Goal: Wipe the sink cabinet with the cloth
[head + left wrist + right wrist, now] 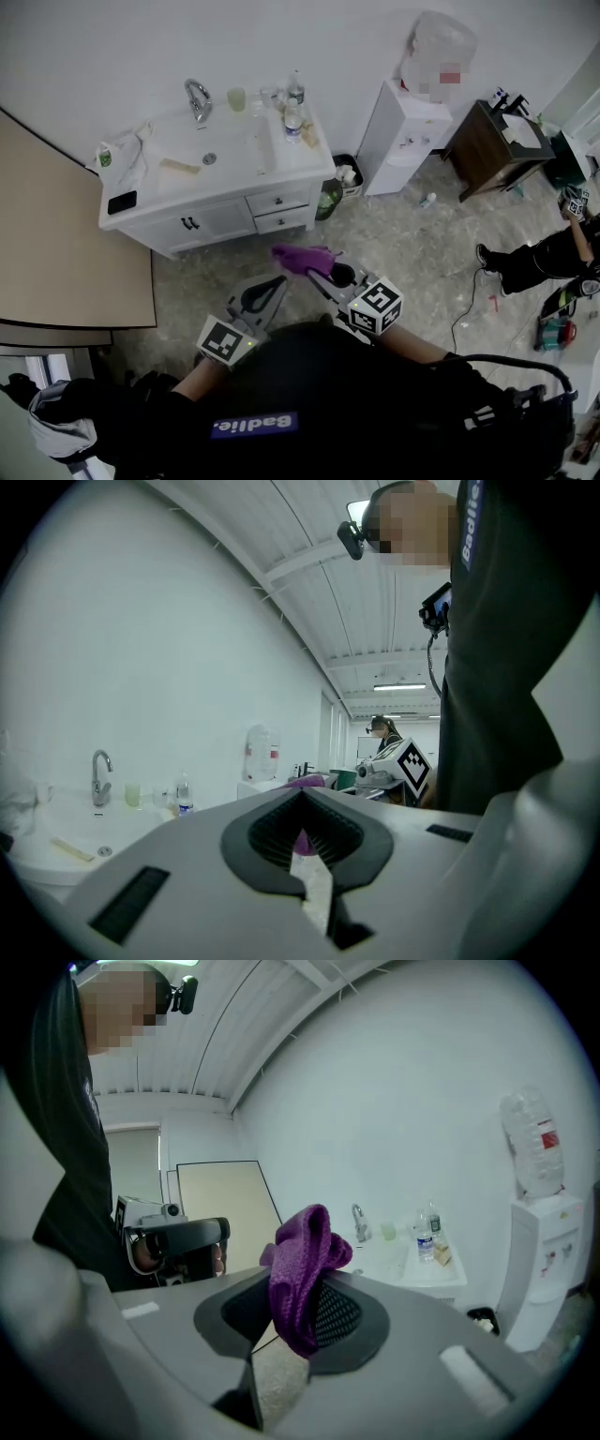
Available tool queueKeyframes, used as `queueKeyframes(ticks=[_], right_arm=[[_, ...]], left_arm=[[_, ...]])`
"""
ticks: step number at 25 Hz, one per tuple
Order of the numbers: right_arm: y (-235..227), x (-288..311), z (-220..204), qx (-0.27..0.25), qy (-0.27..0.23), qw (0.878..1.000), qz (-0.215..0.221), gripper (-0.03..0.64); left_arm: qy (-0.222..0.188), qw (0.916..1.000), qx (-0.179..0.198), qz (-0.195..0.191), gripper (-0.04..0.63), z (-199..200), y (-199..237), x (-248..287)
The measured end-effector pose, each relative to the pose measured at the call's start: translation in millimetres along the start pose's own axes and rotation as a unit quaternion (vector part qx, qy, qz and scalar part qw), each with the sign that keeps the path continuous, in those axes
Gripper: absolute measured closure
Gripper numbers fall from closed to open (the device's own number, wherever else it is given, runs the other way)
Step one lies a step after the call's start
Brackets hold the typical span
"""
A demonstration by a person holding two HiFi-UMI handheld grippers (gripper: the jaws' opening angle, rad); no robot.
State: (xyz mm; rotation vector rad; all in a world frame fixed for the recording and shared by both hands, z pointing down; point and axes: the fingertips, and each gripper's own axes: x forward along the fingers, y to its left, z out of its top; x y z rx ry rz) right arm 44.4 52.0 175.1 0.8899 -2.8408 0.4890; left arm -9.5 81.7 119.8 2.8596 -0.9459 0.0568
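Observation:
The white sink cabinet [225,220] stands against the far wall, its basin and chrome tap [198,99] on top; it also shows in the left gripper view [56,832] and the right gripper view [412,1274]. My right gripper [305,262] is shut on a purple cloth [302,258], which bunches out of its jaws [302,1274]. The left gripper [277,284] is shut with nothing in it, held beside the right one. Both hover over the floor, about a step short of the cabinet's front.
Bottles [293,117] and a cup [236,98] crowd the countertop's right end; a dark phone [122,202] lies at its left. A water dispenser [403,141] and small bin [347,175] stand right of the cabinet. A beige panel [66,253] is at left. Another person [539,258] crouches far right.

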Motion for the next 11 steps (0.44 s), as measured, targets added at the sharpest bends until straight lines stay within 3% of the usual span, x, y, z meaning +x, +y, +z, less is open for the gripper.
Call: queueKeyframes(ticks=[11], right_arm=[[1.4,0.3,-2.9,0.002,-0.003,1.0,-0.006,0.531]], left_arm=[[0.002,1.0,0.003,0.002,0.591,-2.4,-0.4,-5.2]])
